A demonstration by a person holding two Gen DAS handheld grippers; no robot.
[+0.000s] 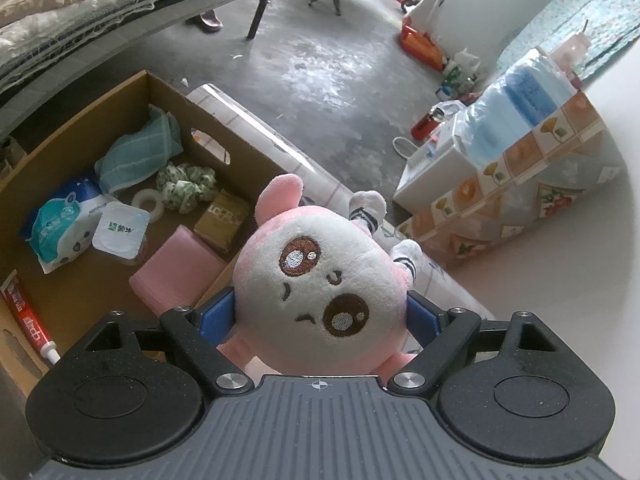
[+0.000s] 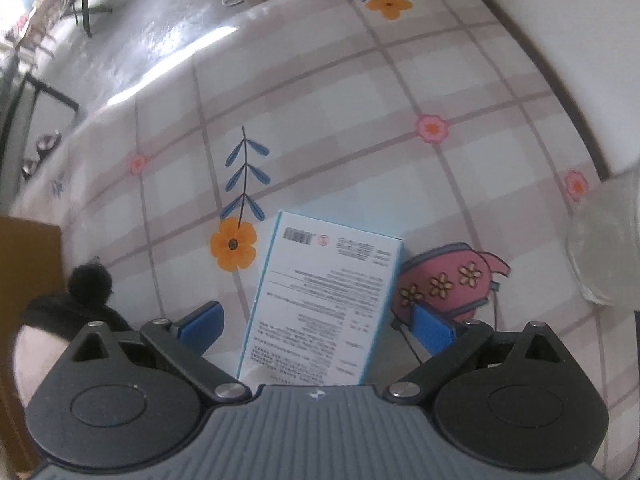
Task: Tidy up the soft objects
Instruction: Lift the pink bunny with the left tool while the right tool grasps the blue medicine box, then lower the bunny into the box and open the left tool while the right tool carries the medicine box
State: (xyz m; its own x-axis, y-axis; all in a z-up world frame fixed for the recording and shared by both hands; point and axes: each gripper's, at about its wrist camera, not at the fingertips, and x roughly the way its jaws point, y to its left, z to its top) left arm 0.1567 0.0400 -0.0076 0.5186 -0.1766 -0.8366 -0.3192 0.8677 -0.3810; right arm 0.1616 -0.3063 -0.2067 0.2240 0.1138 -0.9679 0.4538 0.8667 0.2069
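Left cam first: my left gripper [image 1: 320, 312] is clamped on a pink-and-white plush toy [image 1: 320, 276], blue pads squeezing both sides of its head, face looking up at the lens, its striped feet poking out to the far right. It hangs just right of the cardboard box [image 1: 224, 136], over the box's near right corner and the edge of the checked tablecloth [image 1: 320, 168]. In the box: teal cloth [image 1: 136, 152], green scrunchie [image 1: 186, 186], tissue pack [image 1: 60, 224], yogurt cup [image 1: 119, 231], pink cloth [image 1: 178, 276], small brown carton [image 1: 222, 220], toothpaste tube [image 1: 28, 320] at the near left. Right cam: my right gripper [image 2: 316, 324] is wide apart, pads not touching anything, w/ a white-and-blue printed box [image 2: 324, 304] lying flat on the tablecloth [image 2: 320, 120] btwn them. A black-and-white plush [image 2: 72, 304] sits at the near left, partly hidden.
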